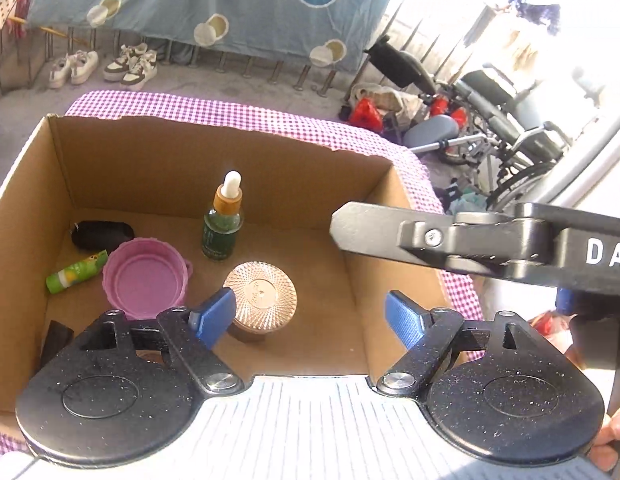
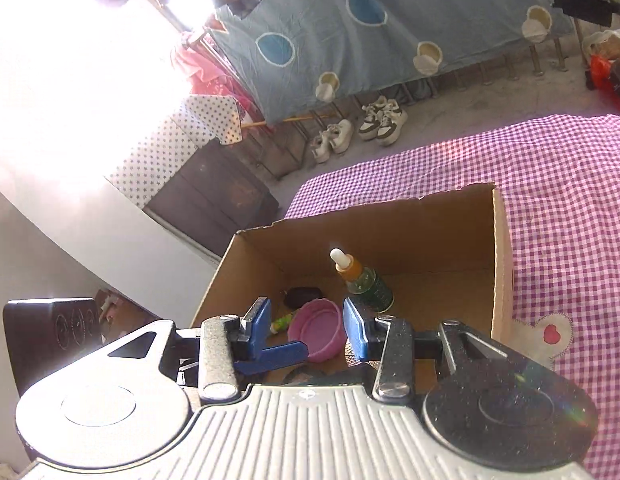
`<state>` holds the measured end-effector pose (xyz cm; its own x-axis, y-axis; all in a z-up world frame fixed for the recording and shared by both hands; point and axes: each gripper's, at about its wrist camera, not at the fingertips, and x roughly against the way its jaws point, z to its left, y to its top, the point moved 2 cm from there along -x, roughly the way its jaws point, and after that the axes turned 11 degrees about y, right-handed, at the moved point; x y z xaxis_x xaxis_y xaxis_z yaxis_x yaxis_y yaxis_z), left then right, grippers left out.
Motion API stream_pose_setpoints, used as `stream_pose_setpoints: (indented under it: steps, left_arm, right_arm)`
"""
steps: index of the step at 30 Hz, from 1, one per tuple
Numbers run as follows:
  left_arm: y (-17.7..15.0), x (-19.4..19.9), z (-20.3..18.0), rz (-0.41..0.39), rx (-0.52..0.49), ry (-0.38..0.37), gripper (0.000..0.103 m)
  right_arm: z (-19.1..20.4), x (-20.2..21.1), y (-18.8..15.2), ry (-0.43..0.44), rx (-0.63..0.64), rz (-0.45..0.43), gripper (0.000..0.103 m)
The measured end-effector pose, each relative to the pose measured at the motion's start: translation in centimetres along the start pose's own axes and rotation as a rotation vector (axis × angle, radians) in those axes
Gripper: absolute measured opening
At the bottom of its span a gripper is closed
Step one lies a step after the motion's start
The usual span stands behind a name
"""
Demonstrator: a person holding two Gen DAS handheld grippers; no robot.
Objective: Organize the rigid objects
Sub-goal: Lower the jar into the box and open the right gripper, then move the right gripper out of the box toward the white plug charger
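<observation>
Our left gripper [image 1: 310, 316] hangs over the near edge of the box [image 1: 158, 148], its blue pads [image 1: 214, 316] spread wide with nothing between them. The rose-gold lid [image 1: 261, 295] sits on the box floor just beside the left pad; we cannot tell from this view whether pad and lid touch. The gripper's body hides the near strip of the floor, including most of a dark thing [image 1: 56, 340] in the near left corner that we cannot make out.

Our right gripper [image 2: 306, 326] holds its pads at a middling gap, empty, above the same box [image 2: 429, 236]. A blue bar runs across below the left pad [image 2: 258, 320], and we cannot say what it belongs to. Behind the pads, the pink cup [image 2: 317, 334] is partly covered.

Farther in, the cup [image 1: 146, 278] lies open side up, touching the green tube [image 1: 76, 272]. A black object [image 1: 102, 235] sits in the far left corner, too dark to identify. The dropper bottle [image 1: 224, 220] stands upright near the middle.

The right gripper's black side [image 1: 469, 240] crosses the left view and covers the box's right rim. The box rests on a purple checked cloth [image 2: 549, 184]. Glare washes out the upper corners.
</observation>
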<state>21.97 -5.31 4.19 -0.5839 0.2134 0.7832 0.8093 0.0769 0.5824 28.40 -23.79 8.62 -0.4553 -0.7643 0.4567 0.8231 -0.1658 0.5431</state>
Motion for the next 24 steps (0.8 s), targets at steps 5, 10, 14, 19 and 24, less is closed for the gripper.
stream_pose_setpoints:
  steps: [5,10,14,19,24]
  left_arm:
    - [-2.4,5.6,-1.0,-0.106,-0.081,-0.065,0.09]
    - [-5.8,9.8,-1.0,-0.189,-0.157,-0.088,0.097]
    - [-8.9,10.6,0.4,-0.189,-0.189,-0.058,0.097]
    - [-13.1,9.1,2.3,-0.127,-0.181,-0.01,0.096]
    - [-15.0,6.7,3.4,-0.142,-0.171,0.088,0.09]
  right_arm:
    - [2.5,6.6,-3.9,0.079,-0.011,-0.151,0.044]
    - [3.6,9.7,-8.9,0.133,-0.055,-0.21,0.044]
    - [3.1,9.7,-12.7,0.14,-0.113,-0.2,0.044]
    - [2.2,6.7,-15.8,0.127,-0.178,-0.136,0.044]
    - [1.7,3.0,-16.7,0.129,-0.221,-0.062,0.044]
